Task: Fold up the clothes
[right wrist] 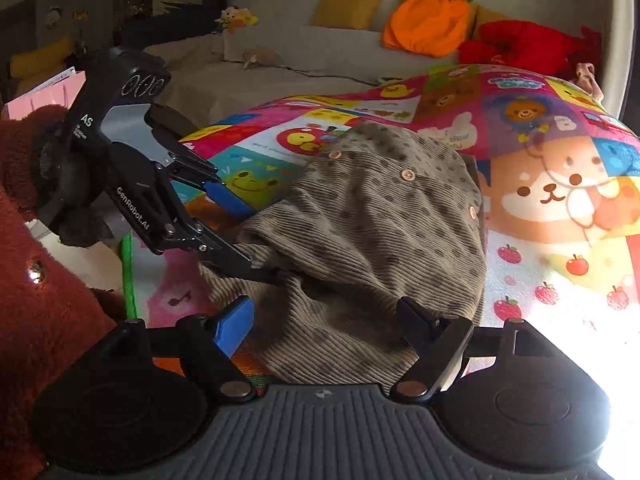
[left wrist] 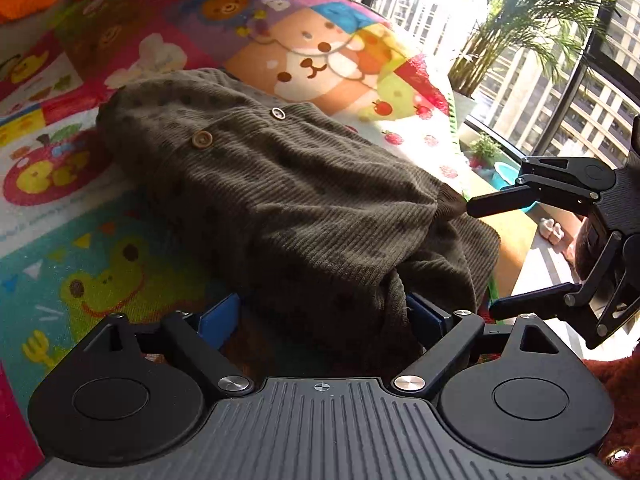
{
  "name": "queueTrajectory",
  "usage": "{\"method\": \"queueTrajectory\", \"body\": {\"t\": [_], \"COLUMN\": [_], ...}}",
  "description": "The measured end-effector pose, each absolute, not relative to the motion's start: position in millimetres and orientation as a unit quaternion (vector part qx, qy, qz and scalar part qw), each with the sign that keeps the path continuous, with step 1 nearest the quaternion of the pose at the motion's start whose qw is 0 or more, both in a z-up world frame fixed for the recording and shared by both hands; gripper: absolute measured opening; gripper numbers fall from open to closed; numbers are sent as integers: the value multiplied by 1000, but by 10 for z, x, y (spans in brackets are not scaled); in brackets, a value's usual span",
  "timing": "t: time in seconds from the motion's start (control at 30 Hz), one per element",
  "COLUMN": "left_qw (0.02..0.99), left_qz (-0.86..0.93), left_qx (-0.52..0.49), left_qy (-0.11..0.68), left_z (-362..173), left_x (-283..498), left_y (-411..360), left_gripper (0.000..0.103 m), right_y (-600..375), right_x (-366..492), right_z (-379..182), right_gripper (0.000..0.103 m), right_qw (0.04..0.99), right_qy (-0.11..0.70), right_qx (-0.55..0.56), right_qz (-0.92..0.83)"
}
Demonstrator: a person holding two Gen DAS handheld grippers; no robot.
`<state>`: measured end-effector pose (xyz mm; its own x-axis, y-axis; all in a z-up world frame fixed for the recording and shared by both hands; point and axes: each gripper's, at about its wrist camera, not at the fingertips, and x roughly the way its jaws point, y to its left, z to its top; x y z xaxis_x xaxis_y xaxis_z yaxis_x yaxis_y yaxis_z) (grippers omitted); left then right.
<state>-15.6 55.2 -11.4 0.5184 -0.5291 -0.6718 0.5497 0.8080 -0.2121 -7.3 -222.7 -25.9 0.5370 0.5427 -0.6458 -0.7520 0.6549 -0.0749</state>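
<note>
Olive dotted cardigan (left wrist: 280, 184) is lying bunched on the cartoon-print mat (left wrist: 80, 248), left gripper (left wrist: 322, 312) and right gripper (right wrist: 324, 320) both standing with jaws released astride its near hem; each is needing a clean edge pinch, pulled taut, before folding.

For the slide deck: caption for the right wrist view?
Open right hand-held gripper over a folded olive cardigan on a cartoon mat, left hand-held gripper alongside.
</note>
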Motion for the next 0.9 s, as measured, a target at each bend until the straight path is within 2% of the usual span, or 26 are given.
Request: {"method": "queueTrajectory", "body": {"t": [0.17,0.23,0.27,0.3,0.47,0.63,0.73,0.77,0.8,0.87,0.9], "left_qw": [895,900,901,900,883,865,879,888,895,904,906], "left_qz": [-291,-286,-284,-283,-306,-316,-308,-309,-310,-312,-314], "left_qx": [81,120,143,162,267,344,306,268,230,172,153], "left_qy": [329,307,296,288,235,186,198,211,223,237,241], "left_z": [101,148,152,146,7,-200,-160,-91,-22,95,138], "left_x": [-371,-459,-492,-514,-613,-557,-356,-268,-181,-33,27], "left_y": [580,547,505,458,118,-207,-184,-112,-39,78,117], "left_gripper": [97,98,99,99,100,100,101,101,101,101,101], "right_y": [-1839,-1833,-1867,-1914,-2209,-2228,-2240,-2247,-2256,-2278,-2277], "right_x": [-199,-118,-33,55,391,315,135,47,-40,-151,-178], "right_z": [-525,-545,-507,-456,-298,-384,-345,-320,-295,-279,-282], "right_gripper": [79,57,43,33,28,28,31,40,56,70,71], "right_qw": [831,837,842,848,862,860,869,872,876,883,885], "right_qy": [277,279,292,305,345,353,318,298,278,246,233], "right_qx": [-273,-267,-237,-203,-72,-69,-109,-132,-155,-195,-214], "right_qz": [398,386,386,382,364,361,364,364,364,350,341]}}
